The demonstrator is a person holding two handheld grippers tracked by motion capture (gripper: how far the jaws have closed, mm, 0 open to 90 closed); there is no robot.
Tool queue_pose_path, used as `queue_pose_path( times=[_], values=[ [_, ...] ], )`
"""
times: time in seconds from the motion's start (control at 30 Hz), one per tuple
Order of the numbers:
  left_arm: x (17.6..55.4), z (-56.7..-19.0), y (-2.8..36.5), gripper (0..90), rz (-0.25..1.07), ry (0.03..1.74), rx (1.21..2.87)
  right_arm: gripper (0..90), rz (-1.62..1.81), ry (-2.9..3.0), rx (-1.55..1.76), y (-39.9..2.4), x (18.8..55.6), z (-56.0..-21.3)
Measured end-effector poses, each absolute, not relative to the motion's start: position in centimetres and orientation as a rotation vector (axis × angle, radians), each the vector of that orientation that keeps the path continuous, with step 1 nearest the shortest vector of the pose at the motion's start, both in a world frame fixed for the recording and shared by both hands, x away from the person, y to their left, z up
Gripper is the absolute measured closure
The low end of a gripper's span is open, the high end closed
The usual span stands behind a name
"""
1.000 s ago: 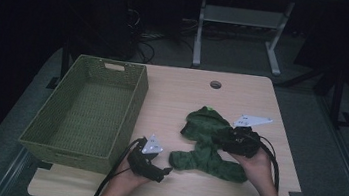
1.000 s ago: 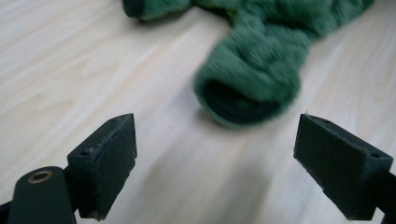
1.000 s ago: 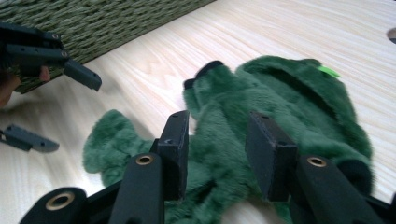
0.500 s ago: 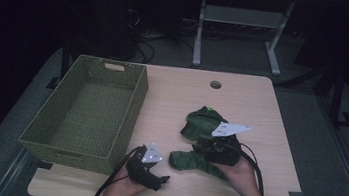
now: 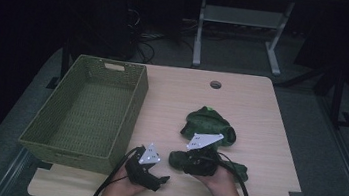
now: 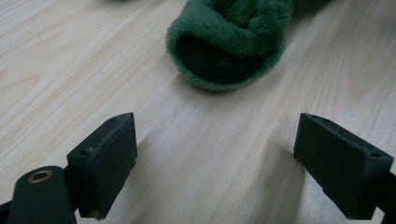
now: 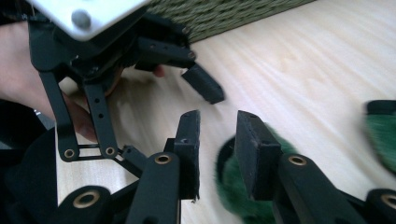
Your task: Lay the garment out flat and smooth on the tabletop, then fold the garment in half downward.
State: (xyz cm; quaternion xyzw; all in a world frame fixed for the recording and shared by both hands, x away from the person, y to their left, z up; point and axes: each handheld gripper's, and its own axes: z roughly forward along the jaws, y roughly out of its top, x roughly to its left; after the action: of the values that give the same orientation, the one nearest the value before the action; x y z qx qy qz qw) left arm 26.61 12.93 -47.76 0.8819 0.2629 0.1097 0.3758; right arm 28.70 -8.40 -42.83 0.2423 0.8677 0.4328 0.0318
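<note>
Two fuzzy green slippers lie on the wooden table. The far slipper sits right of centre. The near slipper lies under my right hand, its open end facing my left gripper. My right gripper hovers low over that end. Its jaws have just been closing but remain open, with the slipper's rim under the gap and no pad pressing it. My left gripper rests near the front edge, jaws wide open and nothing between them; one of its fingers points at the right gripper.
A woven green basket with nothing in it stands along the table's left side, its wall close behind my left gripper. A cable hole is at the back edge. Bare wood lies between basket and slippers.
My right gripper has moved left and slightly down along the near slipper toward my left gripper. The left gripper and both slippers have stayed about where they were.
</note>
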Motion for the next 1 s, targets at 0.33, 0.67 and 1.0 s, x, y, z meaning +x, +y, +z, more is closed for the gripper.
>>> queue_pose_path(
  times=[0.33,0.67,1.0],
  values=[
    [26.7,-47.7,13.0,12.6,0.286,0.665,2.265,69.8,1.204,2.701,0.749,-6.9,28.9,-45.0],
    [26.6,-47.7,13.0,12.6,0.283,0.667,2.262,81.5,1.074,2.672,0.746,-6.0,28.7,-46.7],
    [26.7,-47.7,13.0,12.6,0.284,0.665,2.262,87.2,1.114,2.716,0.743,-6.3,28.7,-46.5]
  ],
)
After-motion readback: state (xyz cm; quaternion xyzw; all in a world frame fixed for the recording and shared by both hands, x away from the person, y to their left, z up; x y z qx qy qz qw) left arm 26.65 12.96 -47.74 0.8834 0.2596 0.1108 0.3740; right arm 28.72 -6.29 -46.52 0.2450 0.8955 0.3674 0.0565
